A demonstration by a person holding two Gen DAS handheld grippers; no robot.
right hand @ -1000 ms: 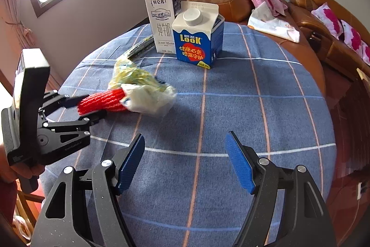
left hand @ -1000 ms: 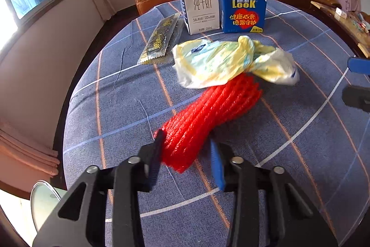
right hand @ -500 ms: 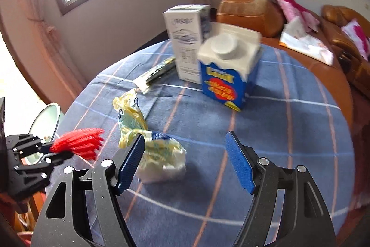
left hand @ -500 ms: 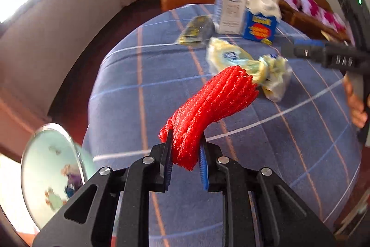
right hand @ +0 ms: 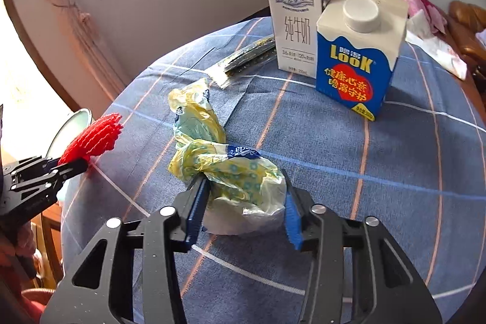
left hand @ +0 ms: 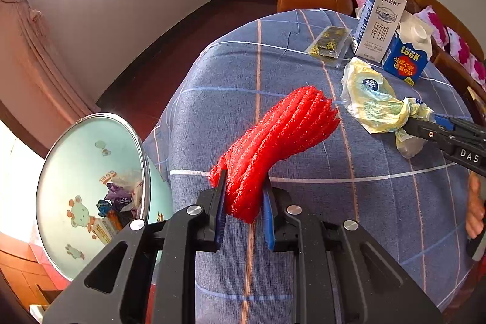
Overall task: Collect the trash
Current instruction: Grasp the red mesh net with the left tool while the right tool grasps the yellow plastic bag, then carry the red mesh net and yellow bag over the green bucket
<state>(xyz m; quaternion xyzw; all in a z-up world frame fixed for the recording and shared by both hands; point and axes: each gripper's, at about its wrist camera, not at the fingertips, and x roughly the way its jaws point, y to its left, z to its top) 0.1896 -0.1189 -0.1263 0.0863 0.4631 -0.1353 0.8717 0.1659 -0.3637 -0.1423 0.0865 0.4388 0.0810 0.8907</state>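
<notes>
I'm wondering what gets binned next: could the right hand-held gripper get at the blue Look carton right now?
Probably not yet. The right hand-held gripper already has the crumpled yellow bag between its fingers. The blue Look carton stands open to approach beyond it, so it looks reachable once the bag is dropped.

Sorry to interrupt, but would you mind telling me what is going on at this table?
Trash is being collected. The left gripper holds a red foam net clamped, lifted near the bin beside the table. The right gripper straddles a crumpled yellow plastic bag. Two cartons and a wrapper remain.
</notes>
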